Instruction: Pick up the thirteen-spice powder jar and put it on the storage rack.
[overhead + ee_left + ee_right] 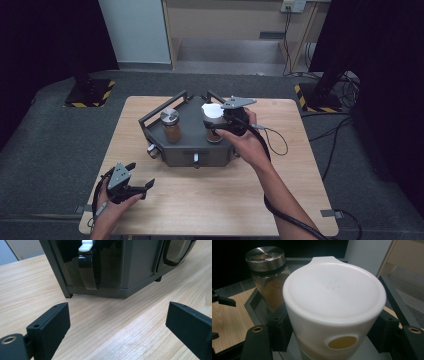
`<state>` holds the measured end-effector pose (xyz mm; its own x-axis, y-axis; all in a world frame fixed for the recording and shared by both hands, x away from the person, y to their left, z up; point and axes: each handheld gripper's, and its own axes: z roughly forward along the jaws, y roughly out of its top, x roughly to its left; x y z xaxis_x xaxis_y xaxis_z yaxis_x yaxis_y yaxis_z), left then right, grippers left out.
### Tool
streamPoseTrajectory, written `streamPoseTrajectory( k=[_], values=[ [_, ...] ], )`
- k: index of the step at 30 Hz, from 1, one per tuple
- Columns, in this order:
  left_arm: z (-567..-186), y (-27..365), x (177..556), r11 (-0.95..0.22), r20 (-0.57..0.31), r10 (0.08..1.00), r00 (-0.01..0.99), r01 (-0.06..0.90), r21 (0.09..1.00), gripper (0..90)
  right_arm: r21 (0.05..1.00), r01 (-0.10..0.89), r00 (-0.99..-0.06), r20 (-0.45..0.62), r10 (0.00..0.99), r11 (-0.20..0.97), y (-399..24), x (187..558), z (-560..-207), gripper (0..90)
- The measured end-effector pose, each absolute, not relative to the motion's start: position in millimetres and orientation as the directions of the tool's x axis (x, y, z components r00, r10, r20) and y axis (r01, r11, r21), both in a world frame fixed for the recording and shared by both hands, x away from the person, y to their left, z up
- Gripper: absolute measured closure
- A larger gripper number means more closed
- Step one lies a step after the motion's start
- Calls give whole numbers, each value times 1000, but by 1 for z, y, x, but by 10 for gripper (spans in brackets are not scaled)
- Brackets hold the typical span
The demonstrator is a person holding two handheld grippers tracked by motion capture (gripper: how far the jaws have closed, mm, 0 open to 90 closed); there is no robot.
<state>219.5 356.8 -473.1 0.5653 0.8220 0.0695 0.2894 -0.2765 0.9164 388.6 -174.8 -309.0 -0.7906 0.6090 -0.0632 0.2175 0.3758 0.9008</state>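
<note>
A dark grey rack (187, 150) stands in the middle of the wooden table (215, 200). On its left side stands a glass spice jar with a steel lid (170, 125) (268, 277), holding brown powder. My right gripper (220, 125) (332, 332) is shut on a white-capped jar (212, 117) (334, 307) over the rack's right side, its pads (278, 332) pressing both sides just under the cap. My left gripper (142, 182) (117, 322) rests near the table's front left corner, open with nothing between its pads, and faces the rack's front (110, 270).
The rack has raised rails at its back (162, 107) and small knobs along its front (196, 160). A cable (275, 135) loops on the table to the right of the rack. Black stands with striped bases (90, 92) sit on the floor beyond the table.
</note>
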Motion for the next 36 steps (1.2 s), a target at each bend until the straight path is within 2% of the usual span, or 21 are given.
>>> streamPoseTrajectory(
  k=[30,36],
  values=[
    [-472,356,218,-283,78,823,562,287,915,51,912,213,-782,-56,620,350,-179,382,-317,303],
    [-472,357,218,-279,74,823,562,288,916,51,914,213,-787,-49,614,346,-181,382,-317,222]
  ],
)
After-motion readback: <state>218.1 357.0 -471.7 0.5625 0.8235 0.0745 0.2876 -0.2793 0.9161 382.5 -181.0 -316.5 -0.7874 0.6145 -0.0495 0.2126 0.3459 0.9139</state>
